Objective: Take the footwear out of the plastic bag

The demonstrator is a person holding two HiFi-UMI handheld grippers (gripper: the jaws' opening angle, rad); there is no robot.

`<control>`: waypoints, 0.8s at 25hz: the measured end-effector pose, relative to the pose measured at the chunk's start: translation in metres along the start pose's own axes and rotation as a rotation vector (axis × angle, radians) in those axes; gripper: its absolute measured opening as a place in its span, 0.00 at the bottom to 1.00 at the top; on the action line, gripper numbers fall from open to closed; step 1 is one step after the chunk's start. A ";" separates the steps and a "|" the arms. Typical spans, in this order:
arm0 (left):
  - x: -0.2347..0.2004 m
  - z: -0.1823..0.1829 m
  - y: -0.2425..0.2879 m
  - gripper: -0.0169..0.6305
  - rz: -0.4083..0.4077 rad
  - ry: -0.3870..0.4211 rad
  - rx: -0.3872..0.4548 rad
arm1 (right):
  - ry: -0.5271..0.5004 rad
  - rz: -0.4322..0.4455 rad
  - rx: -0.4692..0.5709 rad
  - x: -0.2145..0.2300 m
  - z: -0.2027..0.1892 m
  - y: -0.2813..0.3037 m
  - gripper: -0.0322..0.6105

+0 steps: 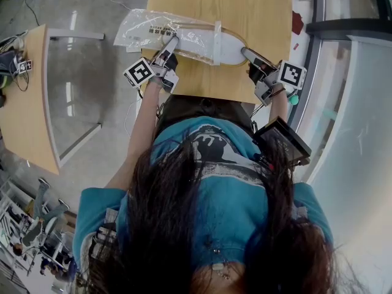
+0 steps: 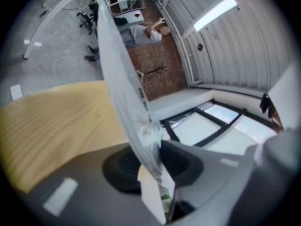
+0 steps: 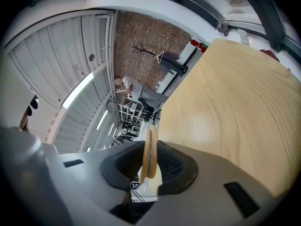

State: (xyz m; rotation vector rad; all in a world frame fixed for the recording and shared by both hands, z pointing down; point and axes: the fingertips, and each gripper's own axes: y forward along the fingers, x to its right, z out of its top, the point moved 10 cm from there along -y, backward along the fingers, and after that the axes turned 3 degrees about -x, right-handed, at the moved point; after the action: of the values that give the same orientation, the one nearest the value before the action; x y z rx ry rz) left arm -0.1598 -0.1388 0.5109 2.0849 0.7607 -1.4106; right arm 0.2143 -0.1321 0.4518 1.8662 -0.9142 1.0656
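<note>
A clear plastic bag [image 1: 147,32] lies across the wooden table [image 1: 245,5]. A flat white slipper with a tan rim [image 1: 229,46] sticks out of the bag's right end. My left gripper [image 1: 170,43] is shut on the bag's near edge; in the left gripper view the film [image 2: 124,88] stands pinched between the jaws [image 2: 153,166], together with a white card. My right gripper [image 1: 248,54] is shut on the slipper's right end. In the right gripper view two thin tan soles [image 3: 150,149] sit edge-on between the pads [image 3: 151,166].
The table's near edge runs just behind both grippers. A second wooden table [image 1: 24,103] stands at the left over grey floor. A glass surface [image 1: 361,133] lies to the right. A small red item [image 1: 297,23] lies beside the table's right edge.
</note>
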 end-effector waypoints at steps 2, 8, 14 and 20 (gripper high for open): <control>-0.002 0.002 -0.001 0.20 0.031 0.027 -0.003 | -0.001 -0.007 -0.006 0.001 0.000 0.001 0.18; -0.007 0.011 -0.012 0.19 0.209 0.108 0.042 | 0.015 -0.054 0.000 0.001 0.000 -0.005 0.18; -0.018 0.027 -0.017 0.03 0.357 0.241 0.012 | -0.025 -0.094 0.019 0.002 0.007 -0.017 0.18; -0.013 0.032 -0.002 0.03 0.522 0.431 -0.050 | 0.081 -0.182 0.068 0.007 0.001 -0.030 0.17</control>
State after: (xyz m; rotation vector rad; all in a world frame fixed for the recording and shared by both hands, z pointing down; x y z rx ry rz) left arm -0.1857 -0.1614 0.5125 2.3481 0.3501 -0.6685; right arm 0.2425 -0.1212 0.4496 1.9065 -0.6558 1.0633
